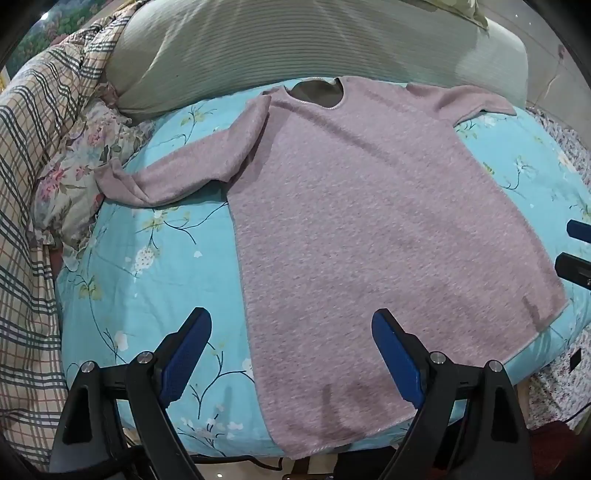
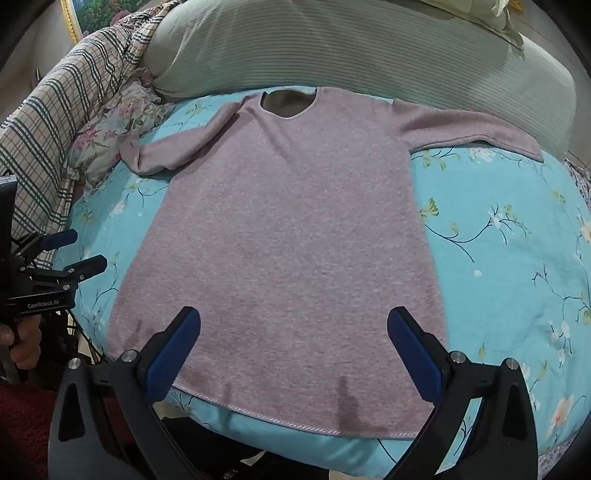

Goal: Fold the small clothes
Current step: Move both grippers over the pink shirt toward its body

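- Bed [image 1: 155, 258] under a turquoise sheet printed with white blossoms and thin dark branches, filling most of both views.
- Large ribbed grey-green pillow [image 2: 369, 51] across the head of the bed.
- Plaid blanket [image 1: 33, 155], cream with dark green and red lines, heaped at the left edge.
- Floral pillow [image 1: 74, 173] in pale pink and green, tucked between plaid blanket and sheet.
- Gold-framed painting [image 2: 92, 9] of foliage at upper left, above the plaid blanket.
- Dark red rug [image 2: 22, 424] on the floor at lower left.
- Small-flowered fabric [image 1: 554, 391] along the bed's right side.
- Even, soft indoor light; faint shadows only.
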Tool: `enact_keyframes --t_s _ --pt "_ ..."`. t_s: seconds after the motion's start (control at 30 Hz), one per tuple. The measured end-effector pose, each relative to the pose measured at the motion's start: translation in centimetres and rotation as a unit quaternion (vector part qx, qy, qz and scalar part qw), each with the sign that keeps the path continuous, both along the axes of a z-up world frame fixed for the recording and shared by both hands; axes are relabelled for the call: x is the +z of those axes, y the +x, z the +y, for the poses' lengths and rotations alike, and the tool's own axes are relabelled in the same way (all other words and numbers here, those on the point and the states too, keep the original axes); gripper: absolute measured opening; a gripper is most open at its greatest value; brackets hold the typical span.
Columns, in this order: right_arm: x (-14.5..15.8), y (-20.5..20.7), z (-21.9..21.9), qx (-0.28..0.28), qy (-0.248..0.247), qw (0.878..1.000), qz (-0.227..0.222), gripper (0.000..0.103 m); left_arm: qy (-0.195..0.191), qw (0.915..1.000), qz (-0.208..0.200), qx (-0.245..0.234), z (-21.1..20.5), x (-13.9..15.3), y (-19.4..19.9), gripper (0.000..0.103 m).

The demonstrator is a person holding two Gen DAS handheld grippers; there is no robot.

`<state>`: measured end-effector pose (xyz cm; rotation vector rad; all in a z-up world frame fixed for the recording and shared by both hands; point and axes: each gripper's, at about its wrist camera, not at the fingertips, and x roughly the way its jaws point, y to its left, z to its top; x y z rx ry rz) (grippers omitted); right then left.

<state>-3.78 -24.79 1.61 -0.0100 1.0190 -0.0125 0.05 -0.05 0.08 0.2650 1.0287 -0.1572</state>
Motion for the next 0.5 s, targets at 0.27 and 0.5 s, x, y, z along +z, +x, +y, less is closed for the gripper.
enact_keyframes --t_s 0.27,0.5 --pt "0.34 0.06 -0.20 -0.001 0.000 1.000 -0.002 0.101 -0.005 0.9999 -0.008 -0.006 -0.64 0.04 0.07 0.089" --pt "0.26 0.26 -0.59 -0.004 0.000 1.000 -0.001 0.101 0.004 0.9999 -0.001 -0.009 -0.93 0.28 0.18 0.089"
